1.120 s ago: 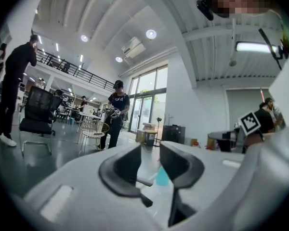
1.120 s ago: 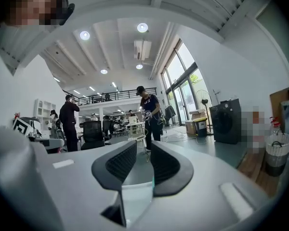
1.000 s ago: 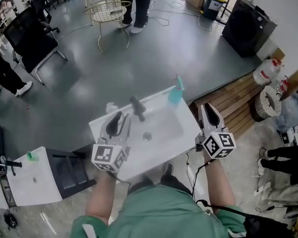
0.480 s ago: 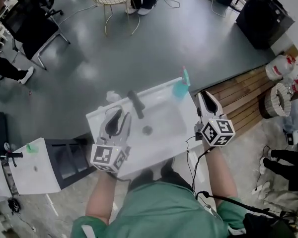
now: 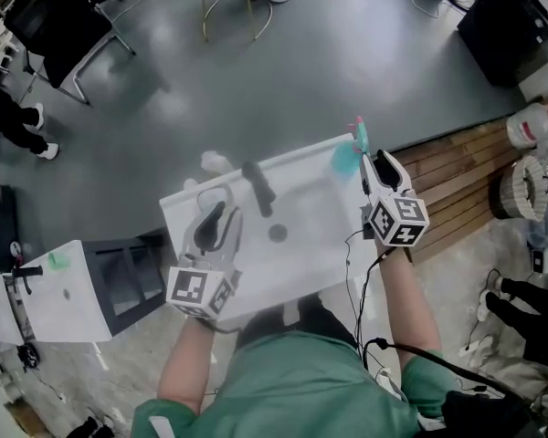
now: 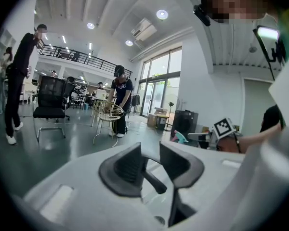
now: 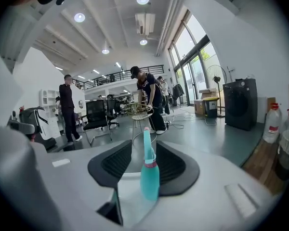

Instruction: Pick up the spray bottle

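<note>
A teal spray bottle [image 5: 346, 160] with a pink nozzle stands upright on the far right corner of the white sink [image 5: 321, 250]. My right gripper [image 5: 380, 160] is open right beside it. In the right gripper view the spray bottle [image 7: 150, 177] rises in the gap of my right gripper [image 7: 143, 148], overlapping the right jaw; contact does not show. My left gripper [image 5: 214, 224] hovers open over the sink's left side. In the left gripper view my left gripper [image 6: 151, 153] points at the black faucet [image 6: 154, 179], and the spray bottle [image 6: 179, 136] shows small beyond it.
A black faucet [image 5: 258, 188] and a drain [image 5: 278, 233] sit in the basin. A wooden pallet [image 5: 457, 176] lies to the right, a black appliance [image 5: 511, 12] behind it. A white cabinet [image 5: 46, 304] stands at left. People and chairs occupy the grey floor beyond.
My right gripper has moved forward along the sink's right edge until its jaws reach the spray bottle. The left gripper has stayed over the sink's left side.
</note>
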A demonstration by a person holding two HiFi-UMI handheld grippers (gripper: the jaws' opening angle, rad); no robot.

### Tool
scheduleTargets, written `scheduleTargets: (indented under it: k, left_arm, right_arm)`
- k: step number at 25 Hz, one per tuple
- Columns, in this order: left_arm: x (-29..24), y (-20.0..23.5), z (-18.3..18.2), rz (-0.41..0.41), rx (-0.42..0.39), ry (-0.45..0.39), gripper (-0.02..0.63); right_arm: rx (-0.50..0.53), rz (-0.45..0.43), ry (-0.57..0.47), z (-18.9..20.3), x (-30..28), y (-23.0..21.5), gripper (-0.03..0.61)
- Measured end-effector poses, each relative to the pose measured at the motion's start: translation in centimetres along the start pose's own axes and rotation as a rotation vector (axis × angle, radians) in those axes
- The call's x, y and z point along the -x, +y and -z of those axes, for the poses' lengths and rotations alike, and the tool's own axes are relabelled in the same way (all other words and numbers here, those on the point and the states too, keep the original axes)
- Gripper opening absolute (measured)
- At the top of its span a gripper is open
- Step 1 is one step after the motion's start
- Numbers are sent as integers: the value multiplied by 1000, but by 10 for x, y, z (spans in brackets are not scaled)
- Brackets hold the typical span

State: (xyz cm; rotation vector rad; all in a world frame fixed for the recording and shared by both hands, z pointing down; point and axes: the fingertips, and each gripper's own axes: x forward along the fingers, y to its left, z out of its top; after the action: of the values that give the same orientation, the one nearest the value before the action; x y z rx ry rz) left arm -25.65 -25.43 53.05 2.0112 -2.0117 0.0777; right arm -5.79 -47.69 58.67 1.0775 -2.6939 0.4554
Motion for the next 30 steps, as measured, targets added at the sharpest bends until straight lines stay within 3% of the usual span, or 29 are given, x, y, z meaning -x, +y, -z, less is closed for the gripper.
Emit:
scheduleTargets:
  k: [13,19,21,30]
  left_arm:
    - [-8,10,8,-11,1,26,120]
    - [-4,9,7,-14,11,27,120]
    - [-2,8,5,-12,9,24,120]
    - [6,6,0,-16,21,8,120]
  right_arm:
    - [104,23,48,7,-62,-14,144]
    - [104,25,80,9,-68,-13,141]
    - [105,28,83,9,-67,-12,103]
    - [128,6,54,0,-53,-2,94]
